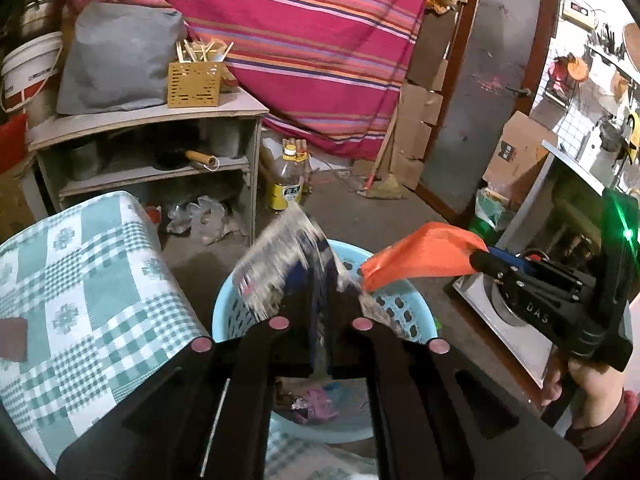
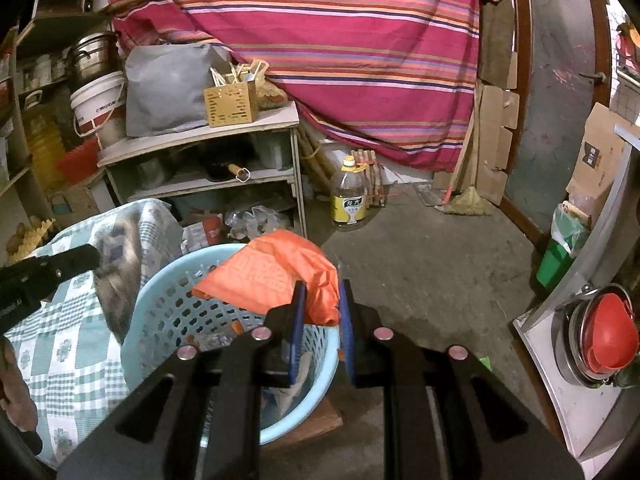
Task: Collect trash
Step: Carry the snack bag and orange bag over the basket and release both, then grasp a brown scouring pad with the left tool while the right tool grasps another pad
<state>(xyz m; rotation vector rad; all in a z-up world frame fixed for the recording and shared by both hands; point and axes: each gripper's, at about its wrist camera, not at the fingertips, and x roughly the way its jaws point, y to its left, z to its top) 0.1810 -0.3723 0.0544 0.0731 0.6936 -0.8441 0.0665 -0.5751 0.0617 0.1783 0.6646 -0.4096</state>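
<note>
A light blue perforated basket [image 1: 404, 312] [image 2: 160, 300] stands on the floor with scraps inside. My left gripper [image 1: 322, 304] is shut on a crinkled silver and blue foil wrapper [image 1: 280, 264], held over the basket; the wrapper is blurred. It shows blurred in the right wrist view [image 2: 116, 276], with the left gripper [image 2: 86, 258] at the left edge. My right gripper [image 2: 322, 304] is shut on an orange plastic bag [image 2: 272, 276] above the basket's rim. In the left wrist view the right gripper [image 1: 478, 260] enters from the right with the orange bag [image 1: 416, 256].
A table with a green checked cloth [image 1: 80, 288] [image 2: 60, 344] stands left of the basket. Behind are a grey shelf unit [image 1: 160, 120], an oil bottle [image 2: 349, 196], a striped cloth and a door. A metal counter [image 2: 560, 380] with a red-lidded pot is at the right.
</note>
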